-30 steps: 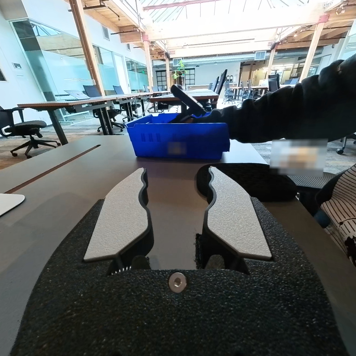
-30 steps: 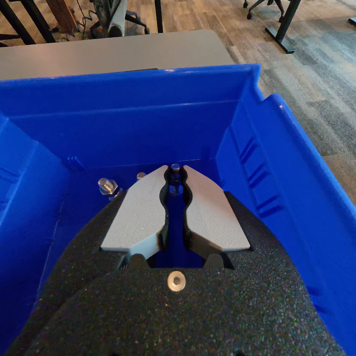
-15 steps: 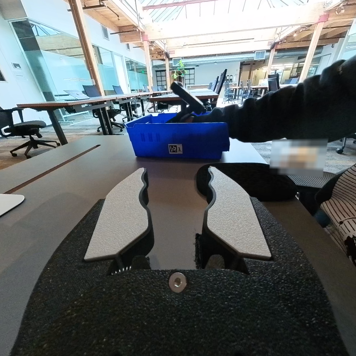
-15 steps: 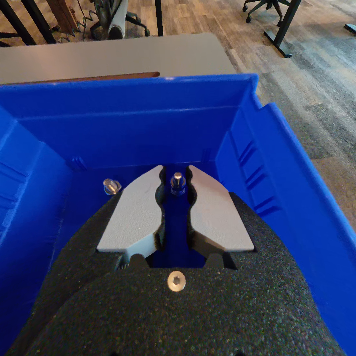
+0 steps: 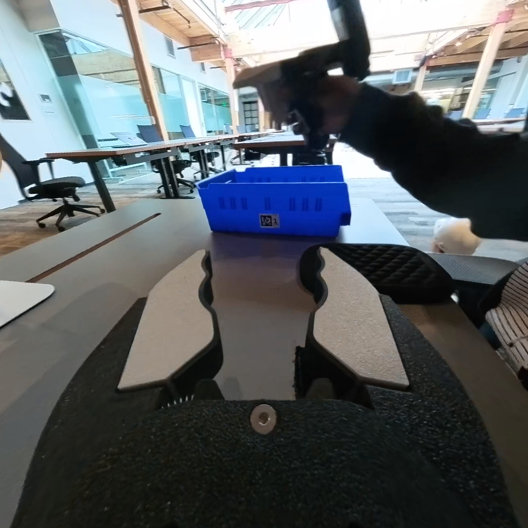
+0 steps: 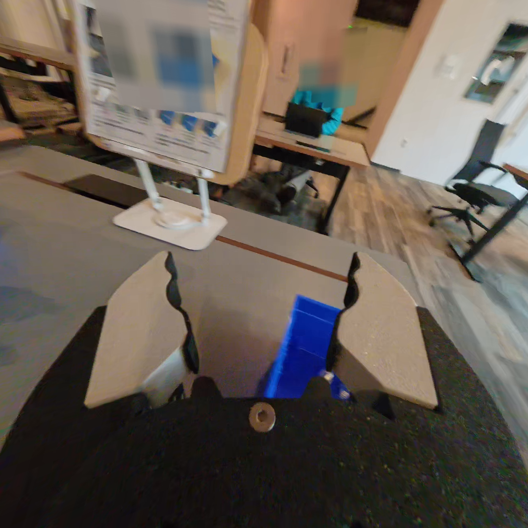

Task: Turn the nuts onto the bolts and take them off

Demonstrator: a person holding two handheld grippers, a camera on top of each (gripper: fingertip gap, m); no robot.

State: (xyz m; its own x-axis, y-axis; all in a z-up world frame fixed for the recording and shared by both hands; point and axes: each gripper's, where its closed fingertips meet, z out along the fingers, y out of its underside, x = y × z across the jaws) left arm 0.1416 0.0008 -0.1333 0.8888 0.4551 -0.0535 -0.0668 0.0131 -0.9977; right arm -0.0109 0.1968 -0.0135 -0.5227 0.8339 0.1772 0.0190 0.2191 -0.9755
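We held the left gripper (image 5: 263, 288) low over the dark desk (image 5: 114, 274), its jaws spread wide with nothing between them, only bare desk surface showing in the gap. The blue bin (image 5: 274, 205) stood on the desk beyond its fingertips, toward the far edge, with a small label on its near wall. Just to the right of the left gripper's right finger (image 5: 354, 323) lay a black quilted pad (image 5: 391, 268). Above the bin, in the left wrist view, our right hand (image 5: 323, 105) in a dark sleeve (image 5: 445, 171) held the right gripper raised well clear of the bin's rim, blurred by motion. In the right wrist view the right gripper (image 6: 261, 288) had its jaws wide apart and empty. Between them, low in the frame, we saw a corner of the blue bin below, and at the base of the right finger two small metal bolts (image 6: 337, 385) lay inside the bin, partly hidden; we could not tell whether nuts were on them. Farther across the desk stood a white stand (image 6: 171, 223) carrying a printed sheet (image 6: 160, 85), with a brown strip (image 6: 280, 260) running along the desk behind the gripper's fingertips. An office chair (image 5: 54, 183) stood on the floor to the far left.
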